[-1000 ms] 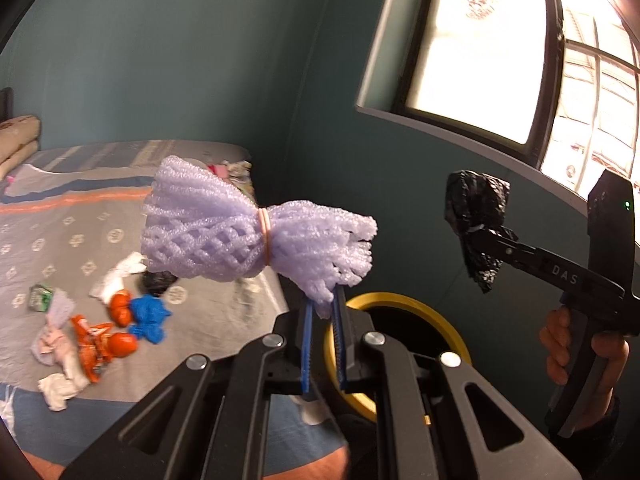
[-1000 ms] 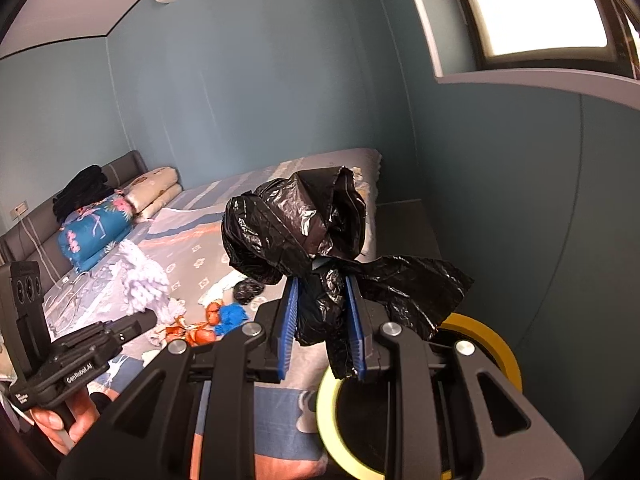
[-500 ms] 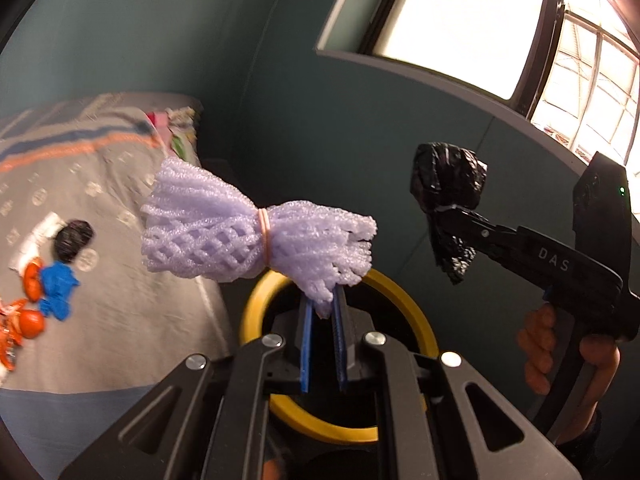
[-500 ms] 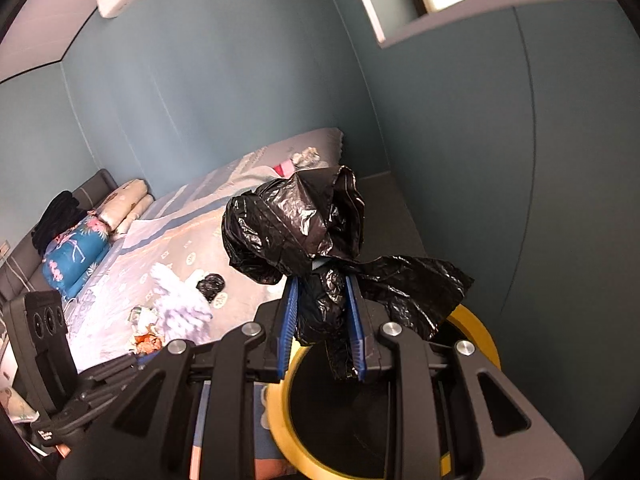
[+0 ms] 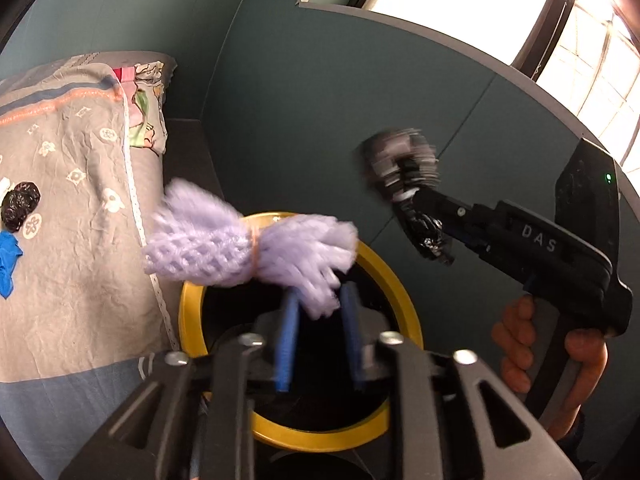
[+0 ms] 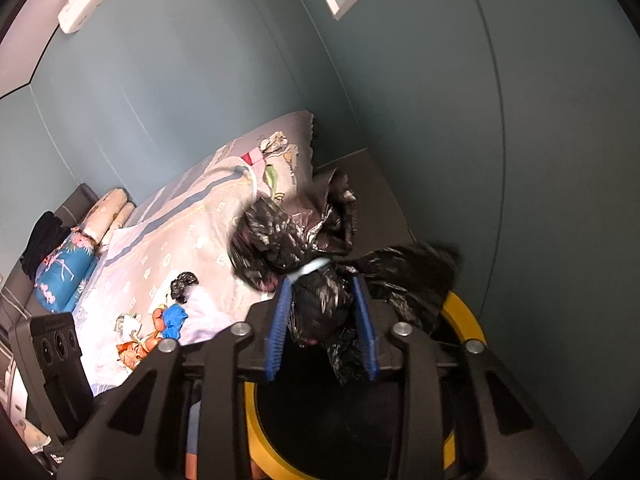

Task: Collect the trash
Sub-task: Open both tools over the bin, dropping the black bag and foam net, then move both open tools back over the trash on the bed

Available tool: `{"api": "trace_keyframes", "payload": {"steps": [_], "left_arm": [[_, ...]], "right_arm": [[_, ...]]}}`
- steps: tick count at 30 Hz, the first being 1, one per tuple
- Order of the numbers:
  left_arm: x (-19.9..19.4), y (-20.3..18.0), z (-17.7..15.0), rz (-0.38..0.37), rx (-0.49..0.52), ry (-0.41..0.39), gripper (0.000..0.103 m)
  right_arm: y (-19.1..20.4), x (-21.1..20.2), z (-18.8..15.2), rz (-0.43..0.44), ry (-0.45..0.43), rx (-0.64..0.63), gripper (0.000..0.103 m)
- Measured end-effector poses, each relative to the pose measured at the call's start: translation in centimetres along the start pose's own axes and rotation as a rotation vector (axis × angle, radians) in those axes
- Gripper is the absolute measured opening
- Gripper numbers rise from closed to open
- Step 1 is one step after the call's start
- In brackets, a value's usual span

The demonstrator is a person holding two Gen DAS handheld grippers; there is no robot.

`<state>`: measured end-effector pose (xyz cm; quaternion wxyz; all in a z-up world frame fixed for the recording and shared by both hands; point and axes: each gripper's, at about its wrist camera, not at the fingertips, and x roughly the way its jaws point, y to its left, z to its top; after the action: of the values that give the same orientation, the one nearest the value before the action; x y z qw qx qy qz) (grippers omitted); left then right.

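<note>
Purple foam netting, tied in the middle with a band, hangs over the yellow rim of the bin. The left gripper has just been opening; its blue pads stand apart from the foam tail between them. The bin's dark mouth lies free below, and the teal wall stands close behind it. The right gripper has also just been opening, and the black plastic bag sits loose between its pads, above the same bin. Beside the bin is the bed, where more scraps lie well apart from both grippers.
</note>
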<state>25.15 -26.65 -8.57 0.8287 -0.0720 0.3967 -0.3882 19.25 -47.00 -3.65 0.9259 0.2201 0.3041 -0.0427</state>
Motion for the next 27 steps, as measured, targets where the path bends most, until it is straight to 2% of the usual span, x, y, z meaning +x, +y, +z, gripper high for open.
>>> {"api": "trace_keyframes", "payload": {"steps": [1, 4, 8, 13, 16, 27], "left_arm": [[-0.1, 0.0, -0.1, -0.005, -0.003, 0.001, 0.042], [-0.3, 0.4, -0.4, -0.003, -0.021, -0.001, 0.05], [-1.6, 0.7, -0.4, 0.01, -0.031, -0.032, 0.068], [-4.2, 1.1, -0.2, 0.094, -0.001, -0.116, 0.087], [-5.7, 1.7, -0.2, 0.137, -0.005, -0.155, 0.092], [-11.6, 5.0, -0.2, 0.287, -0.016, -0.263, 0.095]], "right_arm": [[-0.1, -0.1, -0.1, -0.001, -0.002, 0.004, 0.045], [-0.9, -0.5, -0.4, -0.016, -0.012, 0.027, 0.046], [-1.6, -1.5, -0.5, -0.041, -0.048, 0.05, 0.053], [-1.0, -2.3, -0.7, -0.076, -0.086, 0.027, 0.062], [-0.1, -2.6, -1.0, -0.077, -0.111, 0.001, 0.071], [5.4, -2.8, -1.0, -0.009, -0.139, -0.09, 0.081]]}}
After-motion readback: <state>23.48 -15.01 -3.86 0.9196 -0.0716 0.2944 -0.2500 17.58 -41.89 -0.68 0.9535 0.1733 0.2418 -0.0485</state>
